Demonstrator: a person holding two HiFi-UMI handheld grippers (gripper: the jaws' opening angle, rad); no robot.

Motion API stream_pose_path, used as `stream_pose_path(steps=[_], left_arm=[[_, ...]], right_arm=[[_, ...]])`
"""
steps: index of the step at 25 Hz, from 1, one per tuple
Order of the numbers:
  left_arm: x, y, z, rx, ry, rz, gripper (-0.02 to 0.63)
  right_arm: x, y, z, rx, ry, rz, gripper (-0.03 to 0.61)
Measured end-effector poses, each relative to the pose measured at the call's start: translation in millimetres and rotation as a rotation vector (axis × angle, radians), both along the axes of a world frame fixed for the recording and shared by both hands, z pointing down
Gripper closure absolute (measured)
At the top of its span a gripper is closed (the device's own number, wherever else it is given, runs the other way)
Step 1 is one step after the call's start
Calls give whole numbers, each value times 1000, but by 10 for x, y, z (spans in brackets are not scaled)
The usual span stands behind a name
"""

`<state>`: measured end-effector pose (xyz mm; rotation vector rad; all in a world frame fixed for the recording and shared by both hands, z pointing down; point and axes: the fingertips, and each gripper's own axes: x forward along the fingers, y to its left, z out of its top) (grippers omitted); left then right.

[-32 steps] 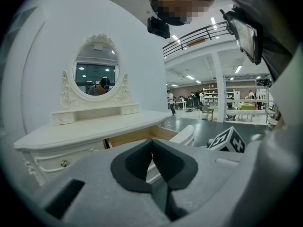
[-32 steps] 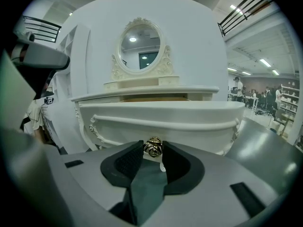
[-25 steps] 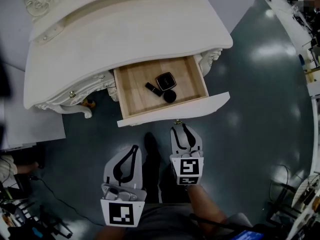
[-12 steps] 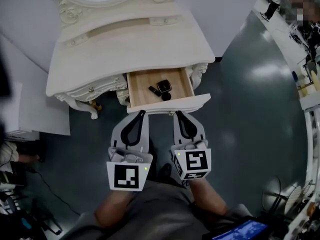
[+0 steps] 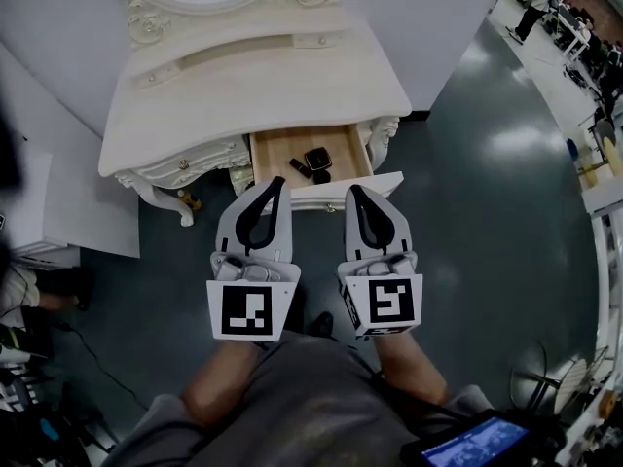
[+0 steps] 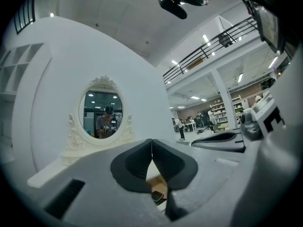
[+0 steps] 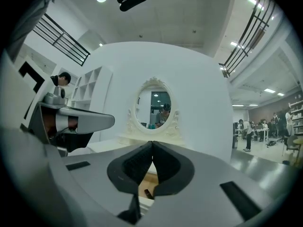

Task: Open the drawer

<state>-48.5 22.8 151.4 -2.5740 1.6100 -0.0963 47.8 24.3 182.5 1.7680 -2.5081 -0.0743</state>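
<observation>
Spreading out beneath both hand-held grippers, the dark glossy floor (image 5: pixel 487 212) is seen in the head view. Ahead of the jaw tips, the cream dressing-table surface (image 5: pixel 253 86) is set against a white wall. An oval mirror (image 6: pixel 101 109) in a carved frame is mounted at its far edge, straight ahead of both hand-held grippers.

The drawer (image 5: pixel 282 150) is pulled out from under the surface. Its wooden bottom is exposed, just beyond and below the tips, and its white front panel (image 5: pixel 389 181) lies nearest to them.

The left hand-held gripper (image 5: pixel 274 183) is held level, and its jaws are pressed together with nothing between them. The right hand-held gripper (image 5: pixel 354 191) is held beside it, slightly apart. Its jaws have just been closing and are now brought fully together, empty.

Three small dark items are seen inside the drawer, ahead of the gap between the two hand-held grippers. They are a square compact (image 5: pixel 317 158), a short tube (image 5: pixel 299 167) and a round black piece (image 5: pixel 322 176).
</observation>
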Motion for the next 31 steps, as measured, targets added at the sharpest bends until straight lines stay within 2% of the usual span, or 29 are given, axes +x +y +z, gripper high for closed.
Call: stream_pose_path(steps=[11, 31], left_arm=[[38, -31, 62, 3, -14, 6, 598], [27, -175, 48, 11, -11, 46, 598]], right_arm=[[-12, -26, 72, -10, -14, -21, 566], [-12, -160, 97, -22, -9, 17, 566]])
